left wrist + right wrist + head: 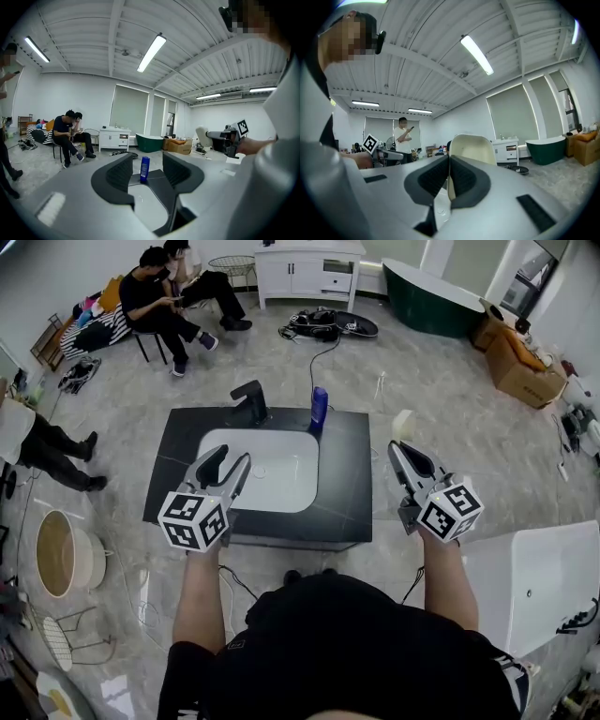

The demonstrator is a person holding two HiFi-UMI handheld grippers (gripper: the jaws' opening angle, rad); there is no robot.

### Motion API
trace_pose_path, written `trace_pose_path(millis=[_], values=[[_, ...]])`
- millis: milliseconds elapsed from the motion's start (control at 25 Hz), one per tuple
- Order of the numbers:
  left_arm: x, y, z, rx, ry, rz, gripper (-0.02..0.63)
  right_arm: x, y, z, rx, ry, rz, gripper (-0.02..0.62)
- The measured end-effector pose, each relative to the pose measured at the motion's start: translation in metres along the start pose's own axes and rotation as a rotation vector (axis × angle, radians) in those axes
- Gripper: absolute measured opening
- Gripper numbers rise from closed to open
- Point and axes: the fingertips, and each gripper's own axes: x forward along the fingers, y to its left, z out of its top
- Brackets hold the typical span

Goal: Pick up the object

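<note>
Hold the right gripper (448,164), clamped shut on the cream cup's (473,147) thin wall beside the vanity (352,484) (likely the target), level and firm; the left gripper (146,159), 2 jaws apart and empty, should avoid the blue bottle (145,169)

Black worktop (347,493), white basin (281,474). Blue bottle (319,407), black faucet (251,401). Cream object (403,423). Grey left tongs (230,457) and right tongs (396,446), black pads, black-and-white square marker pattern. Dark green bathtub (431,296), white cabinet (309,273), grey marbled floor (450,409).
</note>
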Motion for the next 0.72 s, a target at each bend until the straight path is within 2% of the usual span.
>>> trace_pose_path(millis=[200,480,720], values=[[-0.003,0.003,0.001,-0.009,-0.01,0.01,0.204,-0.004,0.003,0.004,-0.017,-0.035,0.01,0.021],[-0.002,0.001,-0.002,-0.014,-0.01,0.013,0.196,0.004,0.006,-0.023,0.002,0.035,0.004,0.021],[0.0,-0.002,-0.004,-0.015,-0.006,0.011,0.195,0.006,0.007,-0.019,-0.016,0.036,0.017,0.021]])
